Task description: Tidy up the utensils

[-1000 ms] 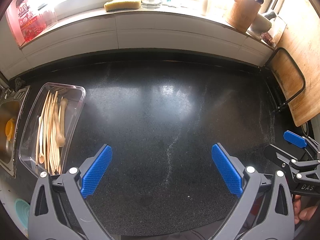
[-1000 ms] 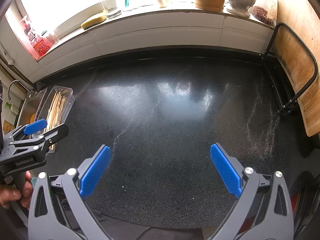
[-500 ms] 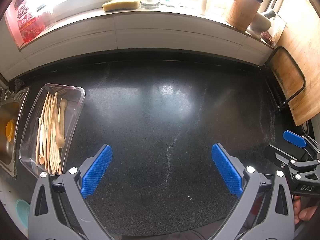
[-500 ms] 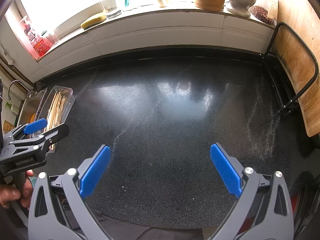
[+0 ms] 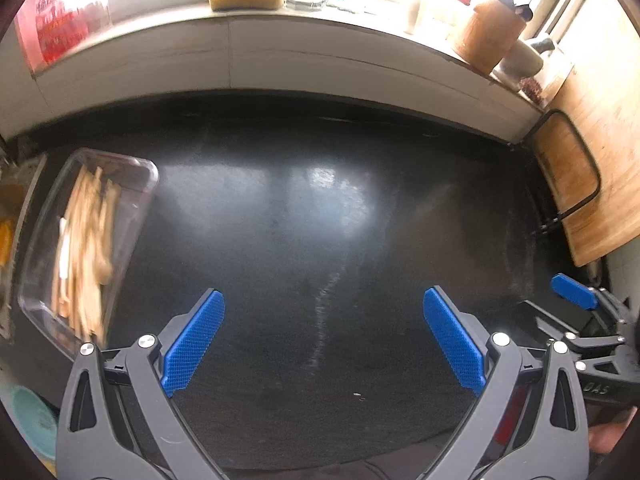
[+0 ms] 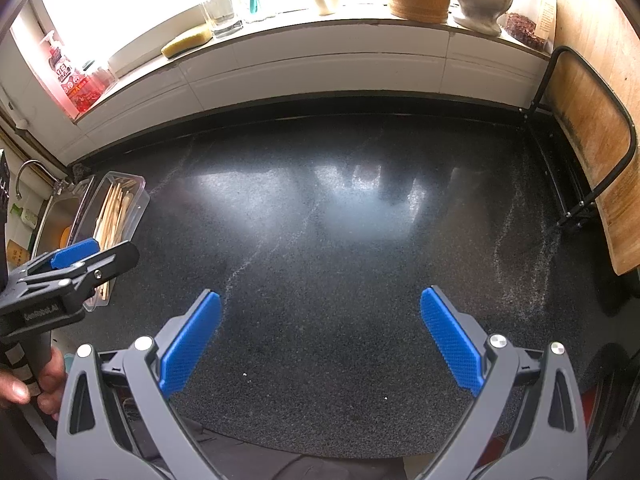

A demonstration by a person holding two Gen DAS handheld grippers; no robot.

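Left gripper point(image 5: 324, 340) spread wide above countertop point(image 5: 320, 220)

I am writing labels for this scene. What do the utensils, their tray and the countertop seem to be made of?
Utensils: pale tan and matte, probably wood or bamboo.
Tray: clear and glossy, the counter shows through its wall, so likely plastic.
Countertop: black with fine light speckles and a soft window reflection, so it looks like polished stone or a stone composite; I cannot tell which.

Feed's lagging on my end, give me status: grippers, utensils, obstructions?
Left gripper open, empty. Right gripper open, empty. Wooden utensils in clear tray by sink. Countertop unobstructed.
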